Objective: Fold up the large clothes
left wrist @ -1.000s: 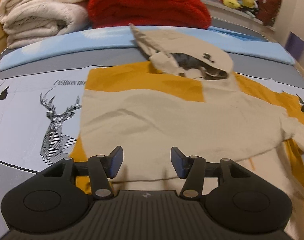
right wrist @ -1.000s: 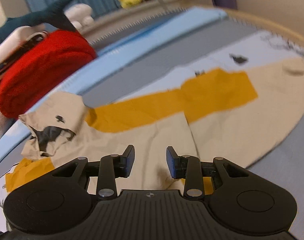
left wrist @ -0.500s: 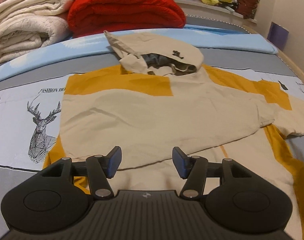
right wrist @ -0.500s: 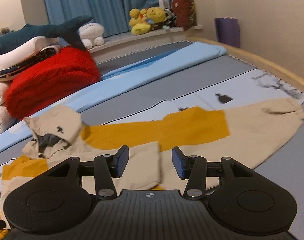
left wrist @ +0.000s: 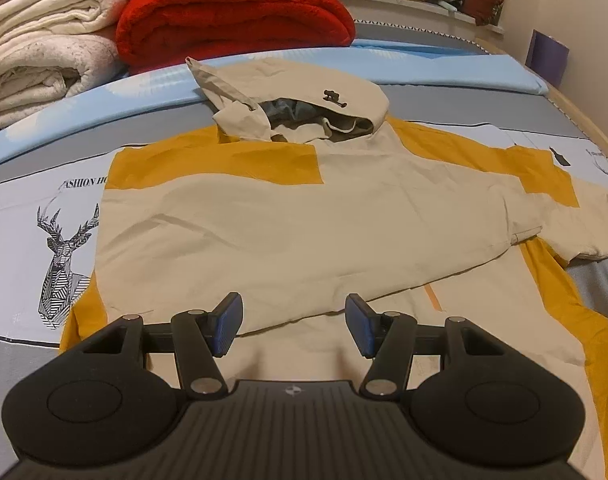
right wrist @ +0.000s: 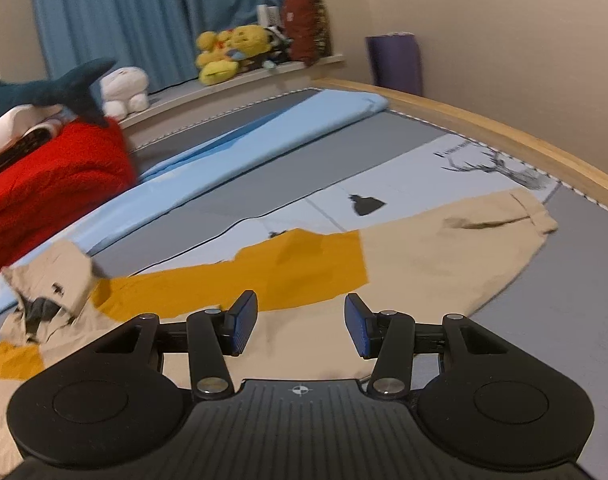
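Note:
A beige and mustard hooded jacket (left wrist: pixel 288 224) lies flat on the bed, its hood (left wrist: pixel 300 100) toward the far side. One sleeve is folded across the body; the other sleeve (right wrist: pixel 444 252) stretches out to the right, its cuff near the bed's edge. My left gripper (left wrist: pixel 294 326) hovers over the jacket's near hem, open, nothing between its blue pads. My right gripper (right wrist: pixel 300 326) hangs over the outstretched sleeve near the shoulder, open and empty too.
A red blanket (left wrist: pixel 232 12) and folded white blankets (left wrist: pixel 40 72) are stacked at the far side, with a light blue sheet (right wrist: pixel 240 152) in front. Plush toys (right wrist: pixel 232 54) sit on a ledge. A wooden bed rail (right wrist: pixel 504 136) runs along the right.
My right gripper's jaws have widened and it has swung right, from the jacket's body toward the outstretched sleeve. My left gripper has shifted a little, bringing the whole jacket into view.

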A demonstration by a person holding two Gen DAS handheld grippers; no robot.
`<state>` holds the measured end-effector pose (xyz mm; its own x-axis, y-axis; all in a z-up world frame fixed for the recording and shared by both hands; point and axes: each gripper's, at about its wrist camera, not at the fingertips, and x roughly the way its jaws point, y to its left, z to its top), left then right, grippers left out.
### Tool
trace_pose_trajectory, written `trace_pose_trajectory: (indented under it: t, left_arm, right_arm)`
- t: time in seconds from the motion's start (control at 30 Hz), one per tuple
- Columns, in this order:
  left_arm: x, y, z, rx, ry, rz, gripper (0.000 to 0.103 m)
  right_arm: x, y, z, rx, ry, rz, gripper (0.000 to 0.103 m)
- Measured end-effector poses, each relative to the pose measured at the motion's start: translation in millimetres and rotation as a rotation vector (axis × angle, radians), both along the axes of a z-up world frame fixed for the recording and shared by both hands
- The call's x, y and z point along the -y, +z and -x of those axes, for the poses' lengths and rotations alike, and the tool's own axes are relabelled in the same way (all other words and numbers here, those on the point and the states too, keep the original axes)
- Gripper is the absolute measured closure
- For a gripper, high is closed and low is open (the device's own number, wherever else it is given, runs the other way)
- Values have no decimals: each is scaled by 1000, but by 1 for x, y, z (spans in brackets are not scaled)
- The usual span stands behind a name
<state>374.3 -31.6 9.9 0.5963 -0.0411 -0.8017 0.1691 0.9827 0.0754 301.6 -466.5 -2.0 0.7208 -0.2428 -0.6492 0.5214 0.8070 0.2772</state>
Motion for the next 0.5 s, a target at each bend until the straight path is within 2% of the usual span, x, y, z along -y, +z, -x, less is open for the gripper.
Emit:
trace_pose_trajectory:
  t: [0.17, 0.23, 0.27, 0.3, 0.43, 0.5]
  left_arm:
    - [-1, 1, -2, -5, 3, 15, 41]
    - [-3, 2, -1, -3, 4, 18, 41]
    - [-5, 3, -1, -2, 1, 18, 41]
    - [-5, 3, -2, -2, -2, 16, 41]
    - [-8, 1, -3, -8, 2, 9, 41]
    - [-7, 0, -4, -10, 6, 8, 41]
  right_arm:
    - [26, -4, 6, 13, -32, -11, 54]
    - [43, -2, 10, 42, -53, 10, 65]
    - [56, -1, 13, 55, -72, 17, 76]
    - [71, -3, 17, 68, -102, 13, 81]
    - [123, -22, 33, 76, -213, -24, 82]
    - [147, -39, 40, 67, -257, -90, 79]
